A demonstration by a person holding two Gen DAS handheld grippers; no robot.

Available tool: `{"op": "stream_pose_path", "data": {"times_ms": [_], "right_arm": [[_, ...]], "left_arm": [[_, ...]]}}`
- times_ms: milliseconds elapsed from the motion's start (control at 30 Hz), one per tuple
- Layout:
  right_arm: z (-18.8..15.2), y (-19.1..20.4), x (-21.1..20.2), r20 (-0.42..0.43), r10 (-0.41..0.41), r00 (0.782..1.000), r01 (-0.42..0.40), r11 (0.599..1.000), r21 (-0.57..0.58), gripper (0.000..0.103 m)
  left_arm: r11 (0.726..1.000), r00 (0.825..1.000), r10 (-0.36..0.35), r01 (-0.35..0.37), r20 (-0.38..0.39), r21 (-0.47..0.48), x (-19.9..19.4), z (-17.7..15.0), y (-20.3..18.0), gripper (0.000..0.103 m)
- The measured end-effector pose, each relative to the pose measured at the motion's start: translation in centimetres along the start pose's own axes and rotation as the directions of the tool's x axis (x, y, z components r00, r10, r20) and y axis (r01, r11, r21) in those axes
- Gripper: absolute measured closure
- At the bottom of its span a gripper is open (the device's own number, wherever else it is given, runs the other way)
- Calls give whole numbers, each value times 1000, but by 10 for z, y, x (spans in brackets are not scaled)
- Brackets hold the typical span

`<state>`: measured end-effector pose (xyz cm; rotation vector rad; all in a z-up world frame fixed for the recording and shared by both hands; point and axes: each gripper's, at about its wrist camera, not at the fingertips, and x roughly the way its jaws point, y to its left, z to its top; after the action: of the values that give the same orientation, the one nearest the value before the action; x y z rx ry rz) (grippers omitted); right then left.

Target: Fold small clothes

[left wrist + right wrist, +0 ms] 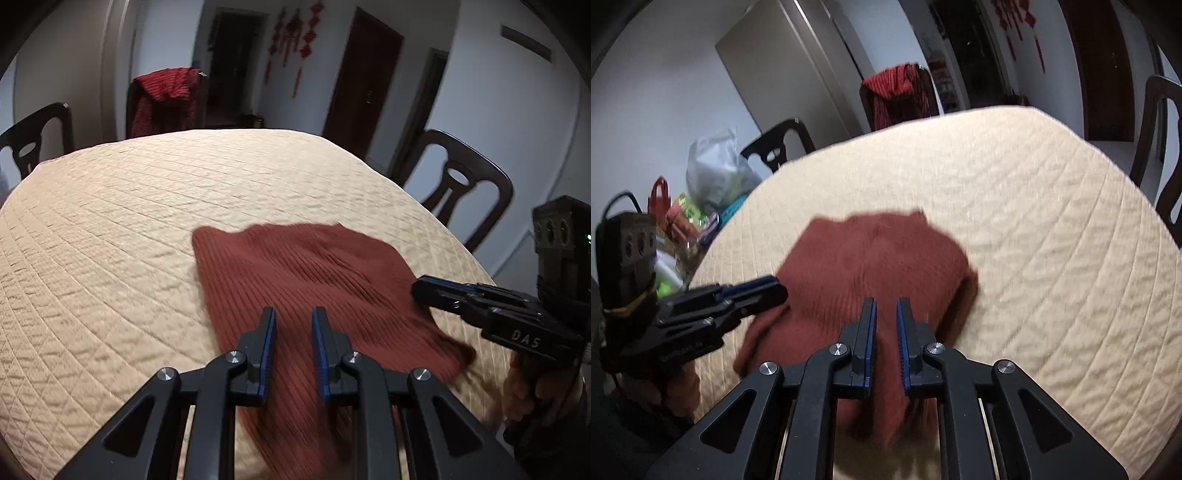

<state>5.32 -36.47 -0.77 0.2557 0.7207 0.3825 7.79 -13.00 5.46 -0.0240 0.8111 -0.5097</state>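
Both claws, left (pixel 293 314) and right (pixel 886 304), hover parted, seemingly above the garment (pixel 306 273).

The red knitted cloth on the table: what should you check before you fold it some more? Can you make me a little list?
1. Left gripper open and free of cloth: ok, a gap shows between its fingers.
2. Right gripper open: ok, its fingers stand apart with nothing pinched.
3. Red cloth lying flat: not ok, it looks rumpled and one side curls up; the picture is blurred.
4. Cloth fully on the table: cannot tell, its near part runs under the grippers out of sight.
5. Bare quilted cover around the cloth to fold on: ok.
6. Grippers apart from each other: ok, one sits over each side of the cloth.
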Motion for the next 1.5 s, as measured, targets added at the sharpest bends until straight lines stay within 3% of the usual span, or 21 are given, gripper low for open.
{"op": "stream_pose_path", "data": {"times_ms": [100, 167, 300, 500, 733, 933, 1167, 1333, 1500], "right_arm": [[10, -10, 14, -2, -33, 999, 33, 999, 34, 92], [9, -18, 31, -47, -73, 996, 75, 996, 53, 92], [4, -30, 32, -30, -34, 999, 37, 994, 99, 92], [6, -14, 13, -9, -50, 999, 50, 998, 49, 91], [-10, 13, -17, 17, 33, 999, -32, 998, -53, 91], [-33, 7, -9, -48, -2, 999, -2, 997, -80, 91], [-35, 3, -5, -40, 3, 999, -6, 998, -63, 91], [-33, 4, -15, -26, -5, 1000, 4, 1000, -29, 86], [-27, -1, -22, 1, -16, 1000, 16, 1000, 15, 76]], "left_arm": [[999, 999, 31, -31, -13, -18, 13, 0, 8, 81], [1000, 1000, 23, -24, -11, -17, 17, -3, 9, 81], [1000, 1000, 28, -28, 0, -5, 18, -6, 6, 81], [1000, 1000, 17, -17, 21, -18, -2, -6, 10, 81], [1000, 1000, -10, 10, 25, -6, -29, -26, 4, 81], [999, 1000, -19, 19, -1, -34, -27, -43, 11, 80], [1000, 1000, -8, 8, 10, -24, -24, -41, 11, 78], [999, 1000, 11, -10, 3, -51, -32, -39, 16, 75], [995, 997, 79, -79, 3, -61, -33, -34, 20, 75]]}}
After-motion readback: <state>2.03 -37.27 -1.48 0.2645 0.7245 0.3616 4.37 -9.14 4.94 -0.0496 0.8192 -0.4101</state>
